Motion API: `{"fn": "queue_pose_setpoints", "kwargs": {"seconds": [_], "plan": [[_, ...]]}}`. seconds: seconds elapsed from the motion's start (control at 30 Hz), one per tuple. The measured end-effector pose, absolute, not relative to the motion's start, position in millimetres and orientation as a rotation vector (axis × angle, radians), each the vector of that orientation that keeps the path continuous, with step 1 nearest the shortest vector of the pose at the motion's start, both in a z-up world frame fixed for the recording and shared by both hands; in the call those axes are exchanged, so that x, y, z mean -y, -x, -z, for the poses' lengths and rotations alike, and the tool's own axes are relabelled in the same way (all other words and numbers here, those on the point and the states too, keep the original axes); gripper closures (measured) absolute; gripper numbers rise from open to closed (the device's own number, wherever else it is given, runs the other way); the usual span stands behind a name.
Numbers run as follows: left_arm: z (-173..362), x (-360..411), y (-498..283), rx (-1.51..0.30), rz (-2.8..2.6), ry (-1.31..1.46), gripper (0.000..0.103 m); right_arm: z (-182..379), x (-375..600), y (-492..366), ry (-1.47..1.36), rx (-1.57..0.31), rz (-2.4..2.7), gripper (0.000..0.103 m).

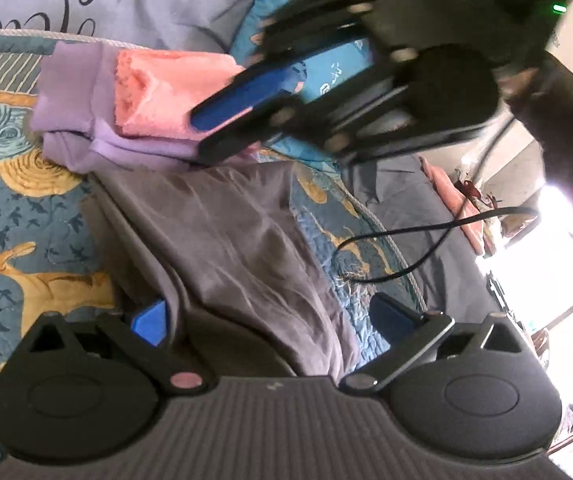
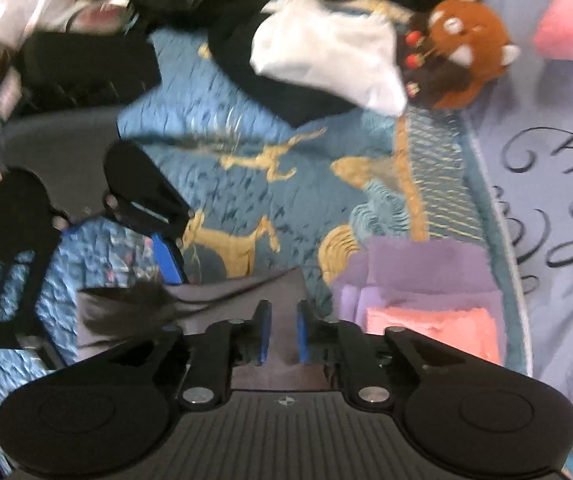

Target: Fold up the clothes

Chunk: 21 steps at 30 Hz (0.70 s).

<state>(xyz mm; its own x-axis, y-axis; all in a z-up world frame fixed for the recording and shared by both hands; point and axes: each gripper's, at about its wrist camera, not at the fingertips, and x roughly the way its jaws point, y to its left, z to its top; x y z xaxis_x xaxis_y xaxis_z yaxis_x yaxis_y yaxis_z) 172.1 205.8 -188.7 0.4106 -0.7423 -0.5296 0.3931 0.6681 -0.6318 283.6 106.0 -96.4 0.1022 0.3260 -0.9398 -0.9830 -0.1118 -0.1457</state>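
Two pieces look finished: a folded purple garment (image 1: 82, 120) with a folded pink one (image 1: 158, 92) stacked on it, at upper left of the left wrist view. The grey garment (image 1: 238, 240) lies mid-frame on the patterned quilt (image 1: 18, 208), rumpled, its fold seemingly only partly made. The left gripper (image 1: 270, 320) stands wide open astride it, one finger tucked under the edge. The right gripper (image 2: 282, 332) is slightly parted over the cloth; blur hides any contact. More unfolded clothes, a white piece (image 2: 326, 52) among them, wait at the top of the right wrist view.
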Motion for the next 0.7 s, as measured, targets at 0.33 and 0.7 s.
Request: {"fn": "queue_pose_setpoints", "kwargs": {"seconds": [0.33, 0.7], "plan": [[184, -203, -167, -0.869, 0.774, 0.43, 0.0, 135, -143, -314, 1.233, -0.955, -1.474, 0.053], [180, -201, -160, -0.851, 0.798, 0.397, 0.0, 153, -170, -343, 1.183, -1.229, -1.666, 0.045]]}}
